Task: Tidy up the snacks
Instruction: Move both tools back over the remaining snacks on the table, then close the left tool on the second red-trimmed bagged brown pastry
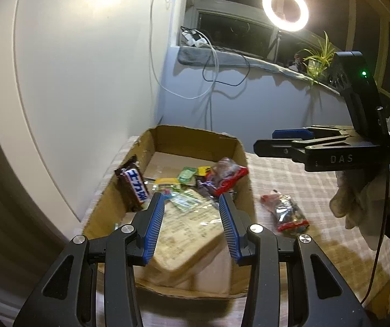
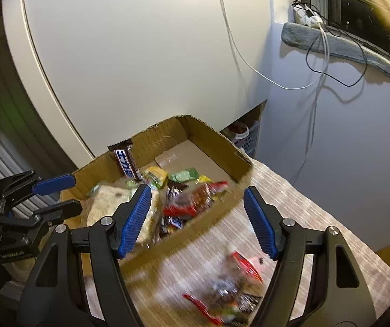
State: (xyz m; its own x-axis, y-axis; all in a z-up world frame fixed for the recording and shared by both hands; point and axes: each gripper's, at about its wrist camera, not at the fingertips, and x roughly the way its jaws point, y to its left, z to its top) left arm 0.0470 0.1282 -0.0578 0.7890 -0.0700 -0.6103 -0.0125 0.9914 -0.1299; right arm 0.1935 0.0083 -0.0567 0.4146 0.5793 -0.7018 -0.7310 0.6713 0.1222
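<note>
The clear snack bag point(image 1: 287, 214) with red ends lies on the checked bench point(image 1: 317, 190), just beside the cardboard box point(image 1: 245, 190). It is probably light, crinkly and slippery; a grasp across its middle suits. The box holds a chocolate bar point(image 1: 133, 186), a bread pack point(image 1: 184, 234) and assorted small packets. Left gripper point(image 1: 192, 201): moderately open, empty. Right gripper point(image 2: 197, 190): wide, empty.

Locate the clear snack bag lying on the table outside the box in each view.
Left wrist: the snack bag lies right of centre, just right of the cardboard box.
Right wrist: blurred, at the bottom, below the box's near wall.
Shared landmark: the brown candy bar leaning against the box's wall.
</note>
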